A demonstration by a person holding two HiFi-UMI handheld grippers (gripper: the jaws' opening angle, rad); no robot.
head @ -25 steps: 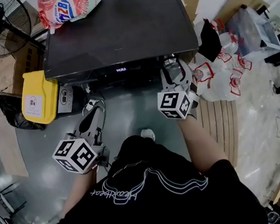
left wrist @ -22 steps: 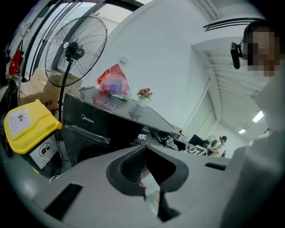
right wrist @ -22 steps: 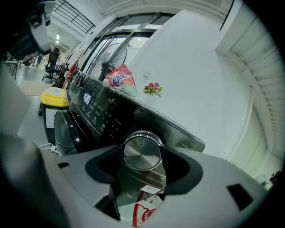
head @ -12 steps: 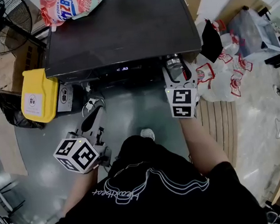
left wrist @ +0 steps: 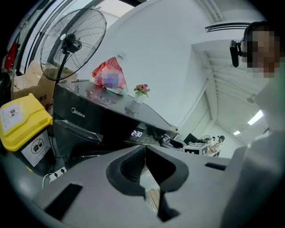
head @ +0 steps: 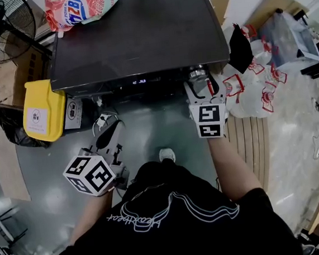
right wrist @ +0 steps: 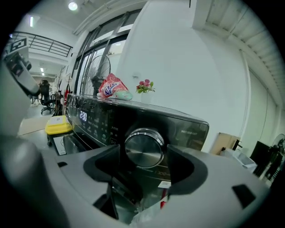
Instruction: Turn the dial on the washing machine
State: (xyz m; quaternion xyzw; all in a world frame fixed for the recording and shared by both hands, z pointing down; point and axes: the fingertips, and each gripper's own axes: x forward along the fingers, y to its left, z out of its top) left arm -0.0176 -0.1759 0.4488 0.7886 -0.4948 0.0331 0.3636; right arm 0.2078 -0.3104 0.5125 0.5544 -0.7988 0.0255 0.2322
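My right gripper [head: 202, 86] straddles the round brushed-metal dial [right wrist: 143, 149] at the right end of the dark glossy washing machine's [head: 134, 37] front. Its jaws have just been opening and the pads are off the dial, likely to regrip. My left gripper [head: 112, 128] is clenched empty, parked low before the machine, unneeded.

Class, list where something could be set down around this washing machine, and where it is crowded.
Free: most of the washing machine's top, in front of the detergent bag; the grey floor between the machine's front and the person. Crowded: bottles to the machine's right, the yellow bin and fan on its left.
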